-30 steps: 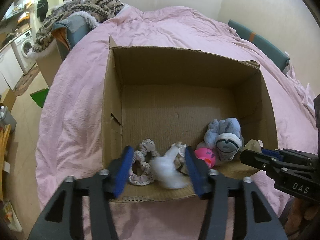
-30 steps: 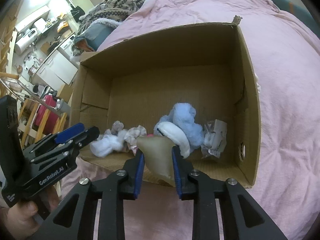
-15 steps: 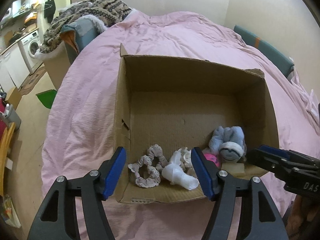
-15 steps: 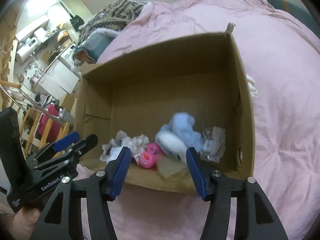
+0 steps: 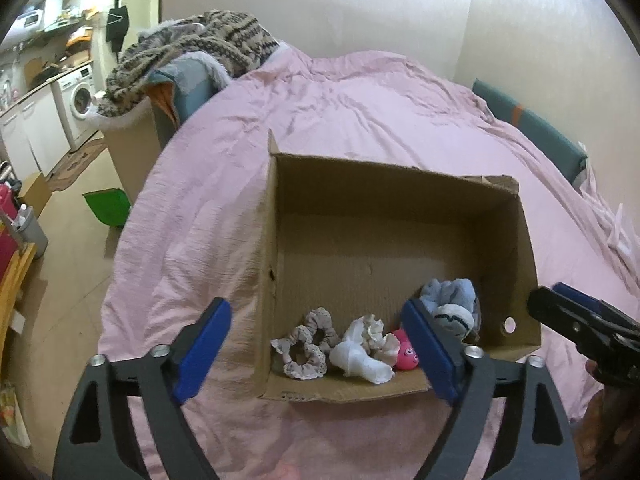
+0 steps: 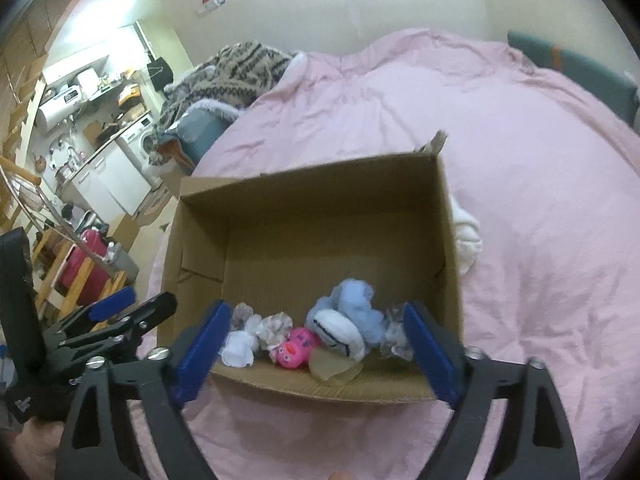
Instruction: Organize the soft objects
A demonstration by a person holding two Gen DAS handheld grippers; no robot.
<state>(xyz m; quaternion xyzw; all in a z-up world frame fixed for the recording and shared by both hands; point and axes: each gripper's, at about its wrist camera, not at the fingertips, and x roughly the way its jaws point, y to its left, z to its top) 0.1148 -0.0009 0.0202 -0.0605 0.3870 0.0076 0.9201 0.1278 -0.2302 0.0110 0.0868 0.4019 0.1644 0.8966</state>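
An open cardboard box [image 5: 400, 216] [image 6: 320, 216] stands on the pink bed cover. Along its near wall lie beige scrunchies [image 5: 306, 346], a white sock [image 5: 360, 360] [image 6: 238, 346], a pink plush [image 5: 406, 356] [image 6: 294, 348], a blue plush [image 5: 452, 306] [image 6: 352, 316], a beige translucent piece [image 6: 334, 366] and a crumpled wrapper [image 6: 394, 334]. My left gripper [image 5: 316, 354] is open and empty, above the box's near left corner. My right gripper [image 6: 318, 354] is open and empty, above the near wall. Each gripper shows in the other's view.
A white cloth [image 6: 466, 238] lies on the bed just right of the box. A patterned blanket heap [image 5: 200, 48] sits on a chair past the bed's far left. A green dustpan [image 5: 108, 208] lies on the floor. A kitchen with a washing machine [image 5: 78, 98] is at left.
Both grippers opened and drew back and up from the box. The right one let go of the beige piece, which now lies in the box; the white sock lies in the box too.
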